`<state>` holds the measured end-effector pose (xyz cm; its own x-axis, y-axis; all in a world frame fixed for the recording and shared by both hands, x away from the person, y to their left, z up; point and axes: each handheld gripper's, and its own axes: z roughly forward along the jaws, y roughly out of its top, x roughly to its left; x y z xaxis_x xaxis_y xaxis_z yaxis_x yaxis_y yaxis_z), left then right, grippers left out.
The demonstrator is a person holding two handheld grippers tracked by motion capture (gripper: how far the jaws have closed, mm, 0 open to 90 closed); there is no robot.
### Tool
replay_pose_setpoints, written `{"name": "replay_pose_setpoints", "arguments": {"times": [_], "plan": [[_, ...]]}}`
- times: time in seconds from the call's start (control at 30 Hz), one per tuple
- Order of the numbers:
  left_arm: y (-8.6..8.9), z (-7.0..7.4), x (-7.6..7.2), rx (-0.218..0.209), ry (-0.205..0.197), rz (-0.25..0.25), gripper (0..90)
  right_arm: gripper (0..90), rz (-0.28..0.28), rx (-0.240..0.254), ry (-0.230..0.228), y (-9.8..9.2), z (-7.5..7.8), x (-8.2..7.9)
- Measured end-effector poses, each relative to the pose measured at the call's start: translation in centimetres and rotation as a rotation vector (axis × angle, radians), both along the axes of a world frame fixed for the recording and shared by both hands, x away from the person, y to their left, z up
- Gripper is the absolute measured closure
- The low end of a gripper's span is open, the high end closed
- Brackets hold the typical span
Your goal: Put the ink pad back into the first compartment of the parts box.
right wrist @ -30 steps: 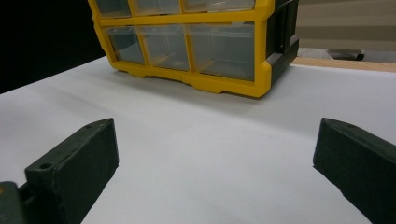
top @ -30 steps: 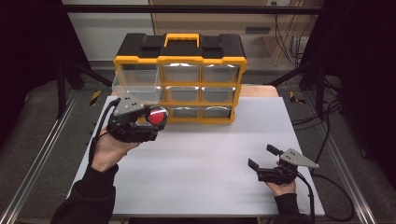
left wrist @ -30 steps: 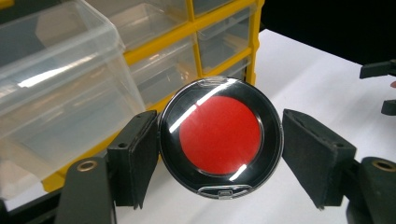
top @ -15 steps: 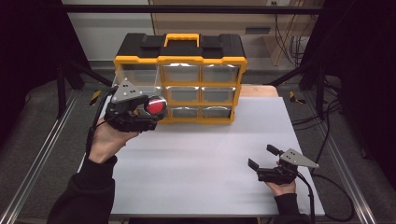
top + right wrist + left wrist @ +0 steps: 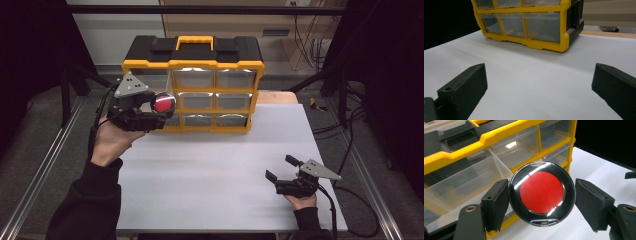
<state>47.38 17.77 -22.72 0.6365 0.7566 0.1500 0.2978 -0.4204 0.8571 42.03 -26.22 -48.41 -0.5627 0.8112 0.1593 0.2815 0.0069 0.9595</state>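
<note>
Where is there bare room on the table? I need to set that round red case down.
The white table is bare between the yellow drawer cabinet and the near edge, from the left gripper, which holds the round red case, across to the open right gripper. It is crowded only along the cabinet's front.

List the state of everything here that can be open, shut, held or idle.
left gripper: shut on the round red compact
round red compact: lid closed, held up off the table
clear drawer: pulled open beside the compact
organizer box: upright, other drawers in
right gripper: open, holds nothing
</note>
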Motion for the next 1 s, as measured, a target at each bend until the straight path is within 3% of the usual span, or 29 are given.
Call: {"name": "replay_pose_setpoints", "arguments": {"times": [0.63,1.0], "plan": [[1.6,2.6,1.6,-0.023,-0.033,0.054,28.3,0.6,-0.001,0.004,0.007,0.0,0.0,0.0],[2.2,3.1,3.0,-0.031,-0.026,0.084,28.3,0.6,-0.003,0.008,0.007,0.0,0.1,-0.1]]}}
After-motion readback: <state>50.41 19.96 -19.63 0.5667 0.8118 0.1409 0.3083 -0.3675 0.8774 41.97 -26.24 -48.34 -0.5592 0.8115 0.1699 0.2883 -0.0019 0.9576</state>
